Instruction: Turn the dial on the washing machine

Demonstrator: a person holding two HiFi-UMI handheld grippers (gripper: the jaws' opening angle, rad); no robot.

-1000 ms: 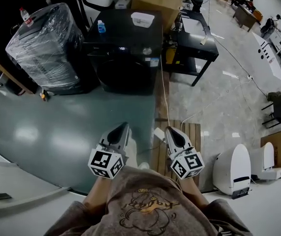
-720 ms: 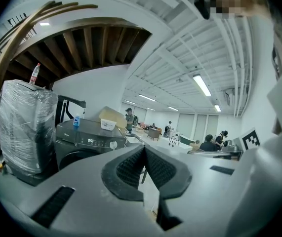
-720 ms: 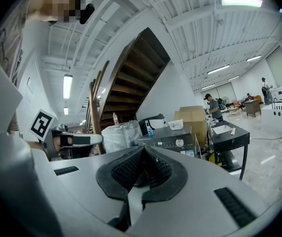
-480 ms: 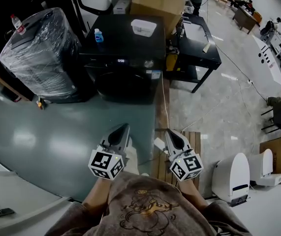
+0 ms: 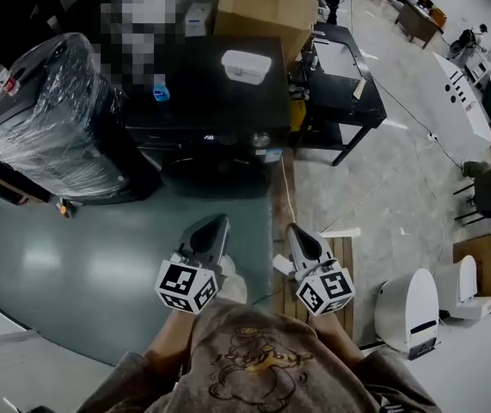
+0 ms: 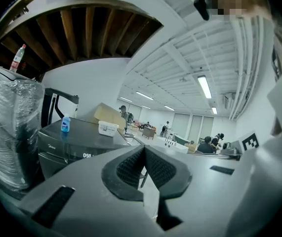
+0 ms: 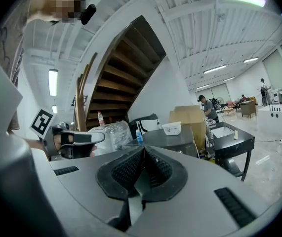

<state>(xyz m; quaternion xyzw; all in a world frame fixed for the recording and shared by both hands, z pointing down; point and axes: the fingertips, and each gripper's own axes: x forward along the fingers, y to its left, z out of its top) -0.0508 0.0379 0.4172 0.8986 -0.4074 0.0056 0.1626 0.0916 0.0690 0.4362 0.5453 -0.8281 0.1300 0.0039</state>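
Observation:
The black washing machine [image 5: 215, 101] stands ahead of me, its round silver dial [image 5: 260, 139] on the front panel to the right of a lit display. On its top sit a small blue bottle [image 5: 160, 91] and a white tub [image 5: 246, 65]. My left gripper [image 5: 218, 221] and right gripper [image 5: 293, 228] are held side by side over the floor, well short of the machine, both shut with nothing between the pads. The left gripper view shows the machine [image 6: 76, 144] beyond the shut left gripper [image 6: 143, 149]. In the right gripper view the right gripper [image 7: 143, 151] is shut too.
An appliance wrapped in plastic film [image 5: 52, 119] stands left of the machine. A black table [image 5: 348, 80] is at its right and a cardboard box [image 5: 262, 3] behind it. A wooden pallet [image 5: 340, 252], a floor cable [image 5: 286, 188] and white fixtures [image 5: 408, 304] lie right.
The washing machine and the wrapped appliance have come nearer and larger in the head view as I walk toward them. Both grippers keep their place in front of me, still shut.

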